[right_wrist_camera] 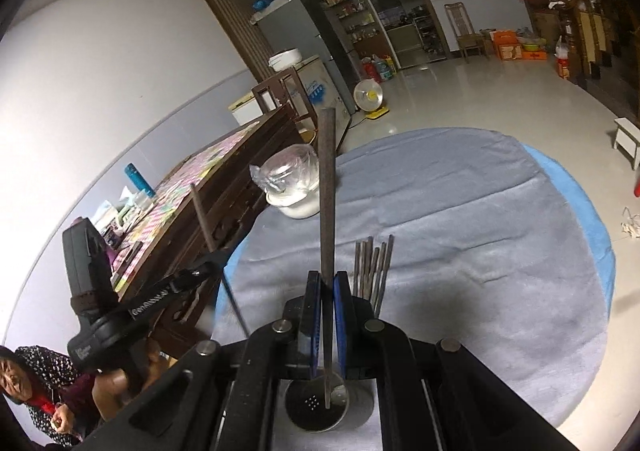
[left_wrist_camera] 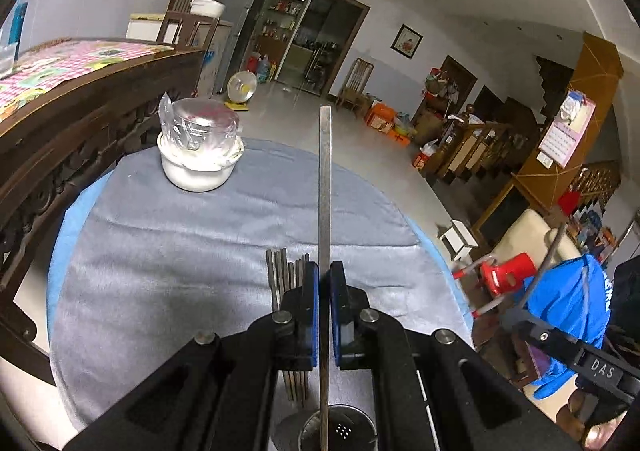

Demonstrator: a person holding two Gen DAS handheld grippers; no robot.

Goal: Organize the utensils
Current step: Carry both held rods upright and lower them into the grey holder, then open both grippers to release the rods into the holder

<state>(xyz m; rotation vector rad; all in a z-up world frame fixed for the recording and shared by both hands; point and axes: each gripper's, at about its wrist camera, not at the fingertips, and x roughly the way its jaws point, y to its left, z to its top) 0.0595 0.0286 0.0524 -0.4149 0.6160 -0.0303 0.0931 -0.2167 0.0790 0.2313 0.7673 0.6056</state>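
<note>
Left gripper (left_wrist_camera: 324, 271): jaws clamped on one chopstick (left_wrist_camera: 325, 179), shaft projecting straight ahead. Right gripper (right_wrist_camera: 328, 281): likewise closed on a dark chopstick (right_wrist_camera: 326, 187). Below each claw: perforated metal holder (right_wrist_camera: 316, 401), apparently a drainer cup. Spare chopsticks (right_wrist_camera: 374, 267): just right of the right claw, on grey cloth (right_wrist_camera: 480, 251).

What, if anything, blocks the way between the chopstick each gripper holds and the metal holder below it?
Nothing visible does. The left gripper and right gripper each clamp one chopstick, whose lower end hangs over the open mouth of the perforated metal holder.
</note>
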